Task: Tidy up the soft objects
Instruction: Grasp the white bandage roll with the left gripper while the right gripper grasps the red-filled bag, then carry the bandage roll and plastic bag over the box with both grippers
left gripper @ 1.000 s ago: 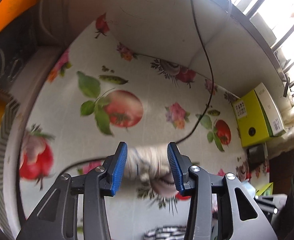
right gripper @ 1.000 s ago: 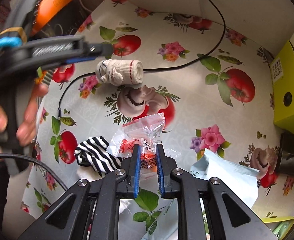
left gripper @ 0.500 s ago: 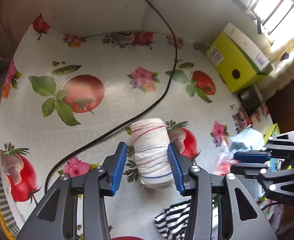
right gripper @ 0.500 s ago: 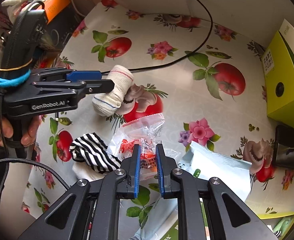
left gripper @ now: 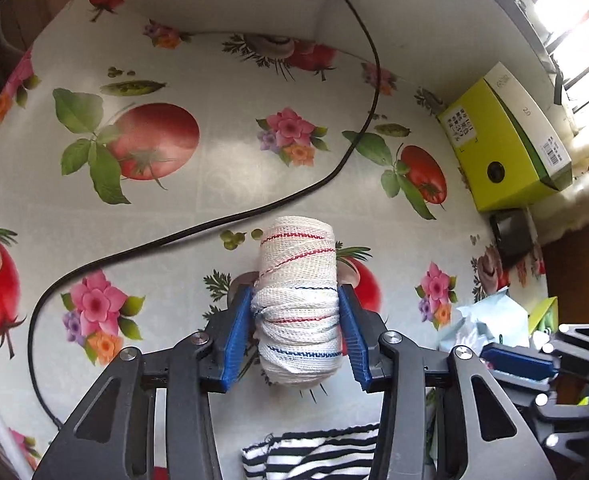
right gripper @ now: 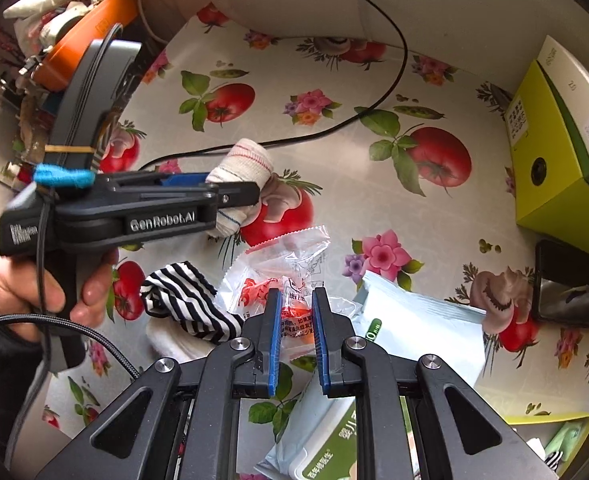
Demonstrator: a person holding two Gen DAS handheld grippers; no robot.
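Note:
A white bandage roll (left gripper: pixel 296 264) with red and blue threads sits between the blue pads of my left gripper (left gripper: pixel 294 292). Its jaws are closing and both pads touch the roll's sides, low over the flowered tablecloth (left gripper: pixel 222 168). In the right wrist view the same roll (right gripper: pixel 246 156) pokes out past the left gripper (right gripper: pixel 230 188), which a hand (right gripper: pixel 18 292) holds. My right gripper (right gripper: pixel 297 296) is shut on a clear plastic packet (right gripper: pixel 290 256) with orange contents. A black-and-white striped sock (right gripper: pixel 190 304) lies just left of it.
A black cable (left gripper: pixel 254 212) snakes across the cloth behind the roll. A yellow-green box (right gripper: pixel 554 152) and a dark phone (right gripper: pixel 570 284) sit at the right. A pale wipes pack (right gripper: pixel 414 320) lies under the right gripper. Clutter with an orange object (right gripper: pixel 86 36) fills the far left.
The left gripper swung right and down with the roll, loosened around it on the cloth, and its pads have now come back against the roll's sides. The right gripper kept its grip and barely moved.

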